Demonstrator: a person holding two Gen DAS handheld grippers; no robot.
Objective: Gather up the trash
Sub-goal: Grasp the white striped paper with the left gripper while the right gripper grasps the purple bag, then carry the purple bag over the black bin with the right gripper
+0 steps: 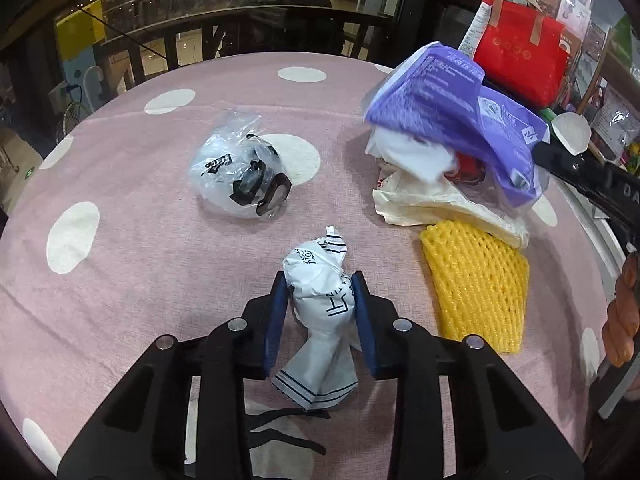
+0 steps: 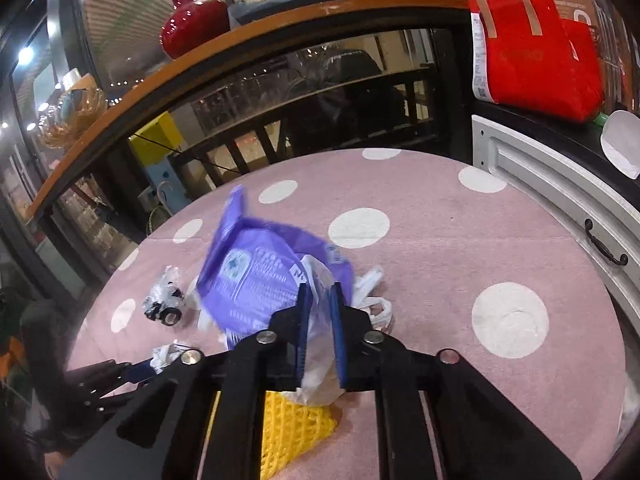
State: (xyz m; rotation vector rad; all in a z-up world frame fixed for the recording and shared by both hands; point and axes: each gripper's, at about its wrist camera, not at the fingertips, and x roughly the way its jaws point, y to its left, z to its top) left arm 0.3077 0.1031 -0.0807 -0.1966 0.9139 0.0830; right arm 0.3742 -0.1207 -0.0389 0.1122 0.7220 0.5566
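Note:
My left gripper (image 1: 320, 292) is shut on a crumpled white wrapper with black print (image 1: 322, 304), held just above the pink dotted tablecloth (image 1: 140, 280). My right gripper (image 2: 320, 300) is shut on a clear plastic bag (image 2: 318, 344) that holds a purple package (image 2: 256, 280); the same purple package (image 1: 448, 116) hangs lifted at the right in the left wrist view, with white and cream bags (image 1: 436, 204) under it. A crumpled clear wrapper with black bits (image 1: 240, 176) lies mid-table. A yellow foam net (image 1: 476, 280) lies at the right.
A red gift bag (image 1: 520, 60) stands on the dark counter at the back right, also in the right wrist view (image 2: 536, 52). A white cabinet with a drawer handle (image 2: 560, 196) borders the table's right side. A dark railing runs behind the table.

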